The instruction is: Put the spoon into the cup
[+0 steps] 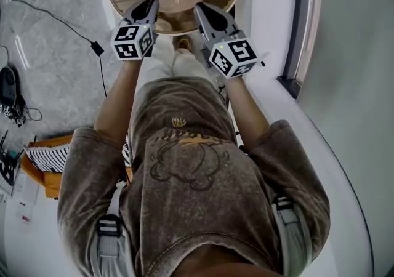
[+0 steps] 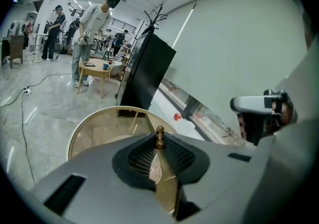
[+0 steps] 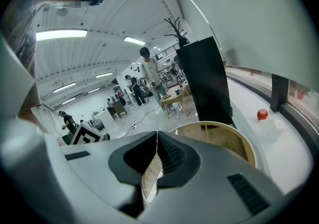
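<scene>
While spoon (image 2: 160,135) sits pinched between left tongs (image 2: 159,143) | right tongs (image 3: 157,134) closed, empty

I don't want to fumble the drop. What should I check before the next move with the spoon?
1. Grip on spoon: ok, left gripper is shut on its knobbed handle.
2. Free right gripper: ok, jaws together, nothing between them.
3. Sight of cup: cannot tell, none shows clearly in any view.
4. Round table ahead of both grippers: ok.
5. Bowl end of spoon: cannot tell, hidden by the gripper.
</scene>
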Motion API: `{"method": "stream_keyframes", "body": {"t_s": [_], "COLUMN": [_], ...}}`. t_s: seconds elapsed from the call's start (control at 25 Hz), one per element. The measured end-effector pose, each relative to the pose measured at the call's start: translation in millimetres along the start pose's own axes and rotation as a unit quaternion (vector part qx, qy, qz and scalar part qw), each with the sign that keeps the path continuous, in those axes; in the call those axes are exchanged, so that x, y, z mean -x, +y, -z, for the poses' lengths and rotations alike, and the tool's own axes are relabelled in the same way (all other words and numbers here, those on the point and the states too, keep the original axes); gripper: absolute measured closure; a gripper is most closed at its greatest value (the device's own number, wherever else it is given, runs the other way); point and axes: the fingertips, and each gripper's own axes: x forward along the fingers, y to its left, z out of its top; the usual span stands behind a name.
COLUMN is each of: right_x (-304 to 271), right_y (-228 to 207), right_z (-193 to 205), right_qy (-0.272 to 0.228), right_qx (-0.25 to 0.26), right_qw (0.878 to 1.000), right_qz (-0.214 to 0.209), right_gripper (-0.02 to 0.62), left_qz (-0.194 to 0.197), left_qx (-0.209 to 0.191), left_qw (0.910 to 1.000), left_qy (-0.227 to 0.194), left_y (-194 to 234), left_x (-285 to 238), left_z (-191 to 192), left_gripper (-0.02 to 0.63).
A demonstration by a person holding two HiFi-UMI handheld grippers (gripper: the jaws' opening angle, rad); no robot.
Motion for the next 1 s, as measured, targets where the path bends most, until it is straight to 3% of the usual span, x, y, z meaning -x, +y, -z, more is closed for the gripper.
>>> {"method": "stream_keyframes", "body": {"t_s": [0.36,1.0], "right_x": [2.4,4.9], "right_y": [-5.1,-8.4], "right_z": [4.6,24.6], "right_qy": [0.009,0.037], "right_qx": [-0.002,-0.006], "right_qw": [1.0,0.999], "right_qz": [0.005,0.005], "right_gripper": [0.575,0.575], "left_qz": [0.003,-0.021], "left_qx": [0.002,0.049], "left_qw": [0.9993,0.994], "left_qy": [0.036,0.096], "left_y": [11.5,40.6], "left_x": [-32.3,-63.1], "left_z": [43.6,108.8], "left_gripper": [0.551,0.551]}}
